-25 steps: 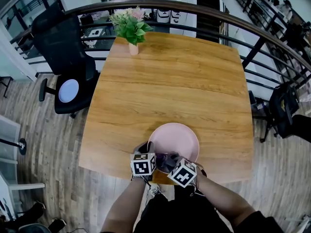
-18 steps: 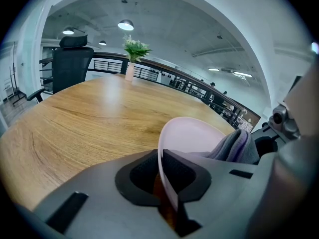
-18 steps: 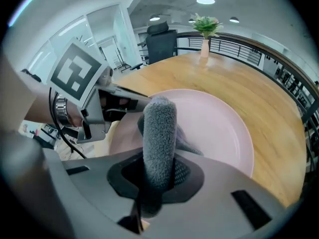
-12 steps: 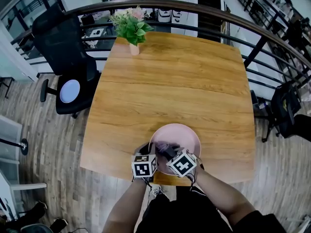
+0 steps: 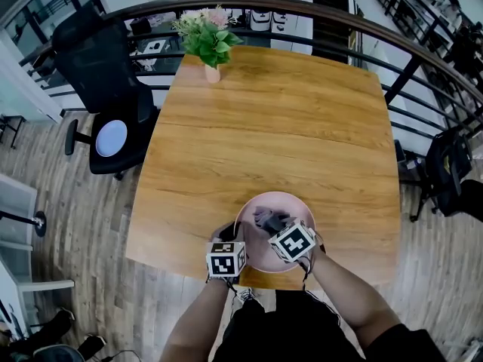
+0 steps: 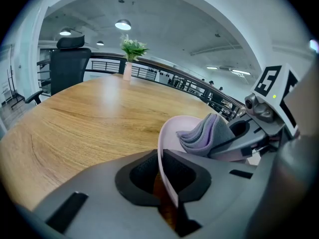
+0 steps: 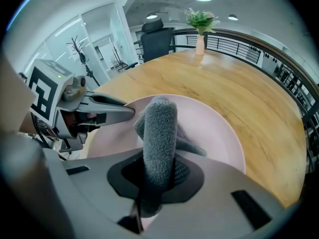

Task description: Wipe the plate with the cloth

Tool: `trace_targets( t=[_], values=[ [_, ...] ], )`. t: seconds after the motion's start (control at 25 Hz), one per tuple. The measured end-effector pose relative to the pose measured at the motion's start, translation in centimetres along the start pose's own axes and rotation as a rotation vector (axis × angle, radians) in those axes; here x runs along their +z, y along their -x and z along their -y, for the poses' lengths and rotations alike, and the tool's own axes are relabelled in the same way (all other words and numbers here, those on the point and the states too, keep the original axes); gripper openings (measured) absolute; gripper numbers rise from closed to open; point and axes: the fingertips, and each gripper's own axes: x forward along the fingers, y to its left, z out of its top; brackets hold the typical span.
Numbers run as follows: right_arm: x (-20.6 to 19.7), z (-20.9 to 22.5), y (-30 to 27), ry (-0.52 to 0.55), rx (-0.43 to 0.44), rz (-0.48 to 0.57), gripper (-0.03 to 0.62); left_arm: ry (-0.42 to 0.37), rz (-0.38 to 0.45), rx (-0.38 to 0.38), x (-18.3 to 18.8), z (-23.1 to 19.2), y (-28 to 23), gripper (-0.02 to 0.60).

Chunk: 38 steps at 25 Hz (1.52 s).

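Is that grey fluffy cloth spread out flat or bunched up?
Bunched up: the grey fluffy cloth sits as a thick folded wad clamped in the right gripper, over the round pink plate.

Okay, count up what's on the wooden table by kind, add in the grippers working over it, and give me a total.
Round pink plate: 1
Folded grey cloth: 1
Green plant in a small pink vase: 1
Handheld two-jaw grippers: 2 (left gripper clamped on the plate's rim, right gripper clamped on the cloth)
Total: 5
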Motion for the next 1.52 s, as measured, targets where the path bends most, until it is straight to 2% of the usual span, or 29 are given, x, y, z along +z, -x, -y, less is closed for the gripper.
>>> trace_targets(
  t=[0.4, 0.72, 1.16, 1.52],
  values=[
    [-0.4, 5.3, 0.8, -0.063, -0.074, -0.005, 0.054, -0.002, 0.000, 0.005, 0.2, 0.1, -0.1, 0.046],
    [0.2, 7.5, 0.8, -0.015, -0.121, 0.011, 0.054, -0.025, -0.019, -0.021, -0.1, 0.4, -0.1, 0.048],
    [1.0, 8.8, 0.7, 0.040, -0.139, -0.013, 0.052, -0.104, -0.045, -0.045, -0.6, 1.5, -0.5, 0.075],
    [1.5, 8.0, 1.6, 0.011, -0.149, 0.074, 0.054, -0.111, -0.030, -0.009, -0.6, 1.4, -0.5, 0.074]
  ],
)
